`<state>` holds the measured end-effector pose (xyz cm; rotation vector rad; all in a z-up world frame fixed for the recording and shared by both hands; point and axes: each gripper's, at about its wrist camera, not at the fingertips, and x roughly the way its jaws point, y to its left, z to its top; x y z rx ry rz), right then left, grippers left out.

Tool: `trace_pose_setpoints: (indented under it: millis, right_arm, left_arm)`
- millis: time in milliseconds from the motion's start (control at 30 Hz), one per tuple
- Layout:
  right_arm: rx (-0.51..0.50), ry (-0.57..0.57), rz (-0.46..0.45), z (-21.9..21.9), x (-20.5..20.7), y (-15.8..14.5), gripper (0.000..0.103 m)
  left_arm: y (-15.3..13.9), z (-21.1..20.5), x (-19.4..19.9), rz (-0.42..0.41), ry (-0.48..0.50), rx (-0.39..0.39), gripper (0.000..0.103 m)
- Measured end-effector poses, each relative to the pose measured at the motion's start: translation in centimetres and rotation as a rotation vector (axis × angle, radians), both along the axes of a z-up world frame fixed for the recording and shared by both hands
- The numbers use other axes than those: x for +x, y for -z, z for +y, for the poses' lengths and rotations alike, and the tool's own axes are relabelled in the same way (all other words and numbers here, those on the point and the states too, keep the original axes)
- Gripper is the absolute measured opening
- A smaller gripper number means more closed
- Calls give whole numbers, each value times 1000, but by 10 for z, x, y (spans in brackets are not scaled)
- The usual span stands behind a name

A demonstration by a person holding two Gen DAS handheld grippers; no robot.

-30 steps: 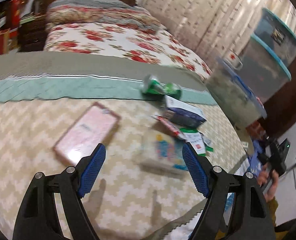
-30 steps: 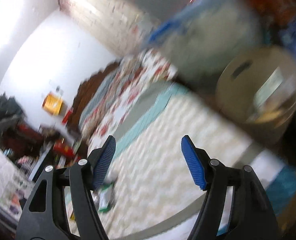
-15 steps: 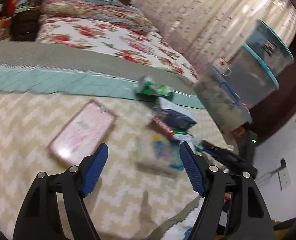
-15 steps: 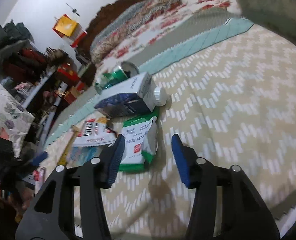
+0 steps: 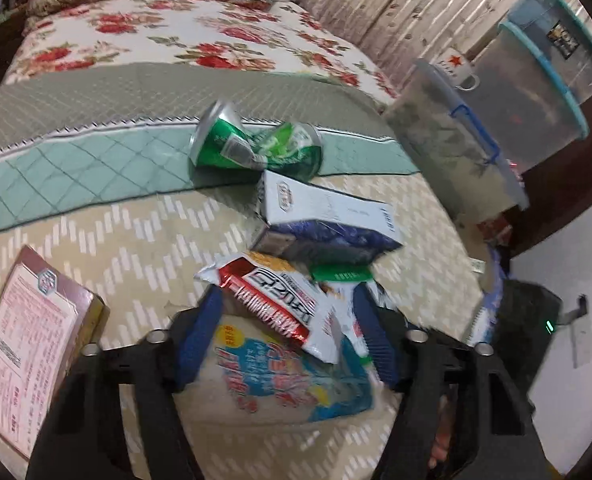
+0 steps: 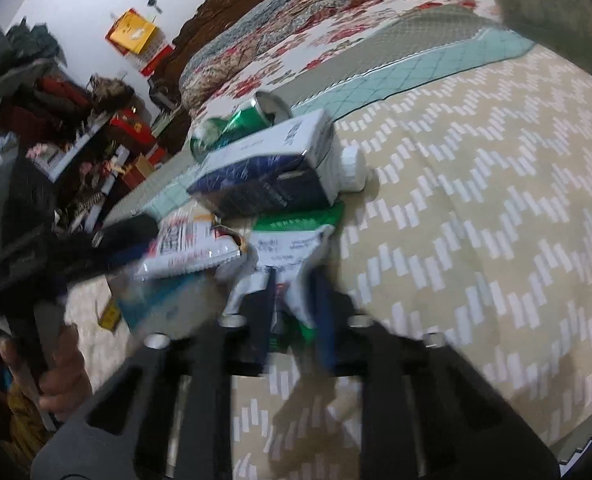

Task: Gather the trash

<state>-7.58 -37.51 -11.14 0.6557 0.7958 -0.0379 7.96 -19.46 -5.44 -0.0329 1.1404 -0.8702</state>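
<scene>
Trash lies in a pile on the bed: a crushed green can [image 5: 256, 148], a blue and white milk carton [image 5: 323, 220], a red and white snack wrapper [image 5: 276, 300], a pale blue plastic packet [image 5: 288, 380] and a green and white wrapper [image 6: 292, 240]. My left gripper [image 5: 288, 340] is open, its blue pads either side of the blue packet and the snack wrapper. My right gripper [image 6: 296, 308] is shut on the green and white wrapper, beside the carton [image 6: 272, 168]. The left gripper [image 6: 76, 256] shows blurred at the left of the right wrist view.
A pink flat box [image 5: 28, 360] lies on the bed at the left. Stacked clear storage tubs [image 5: 515, 100] with a mug on top stand beyond the right bed edge. Cluttered shelves [image 6: 56, 140] stand past the far side of the bed.
Both grippers have moved in on the pile. The right gripper has closed on the green and white wrapper. The left gripper has come down around the blue packet, still open.
</scene>
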Motion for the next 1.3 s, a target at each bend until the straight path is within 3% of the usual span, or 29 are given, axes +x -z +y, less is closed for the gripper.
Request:
trace_pose_setpoints:
  millis: [33,133,400,533,867,1000,1133,1167,1200,1300]
  right_arm:
    - [-10,-2,-7,2,0,-2,14]
    - [-24,2,-50,7,-9,-11,9]
    - [-58,49,-130,5,-65,-31,9]
    - [-60,105,-145,-7,-93,-36,9]
    - [-34,70,-85,7,-123,-26,9]
    - [-9,69,-51,11,-123,-17,13]
    - [10,53,-40,15,-122,-11,13]
    - [9,50,-37,16,-122,-10,15]
    - [12,49,-34,17,-123,-9,23]
    - [-1,73,-51,18,-124,-10,72]
  left_arm:
    - [1,-2,-1,21,9,-7,13]
    - [-1,0,-8,7,10,-29,6]
    - [-36,46,-35,-5,12,-196,4]
    - [-48,60,-50,-11,32,-236,4]
    - [-35,49,-106,25,177,-224,4]
    - [-18,37,-119,0,186,-135,4]
    - [-5,30,-131,-84,175,-20,5]
    - [-4,29,-133,-95,176,-8,5]
    - [-3,29,-133,-103,176,-3,5]
    - [-3,29,-137,-131,171,19,5]
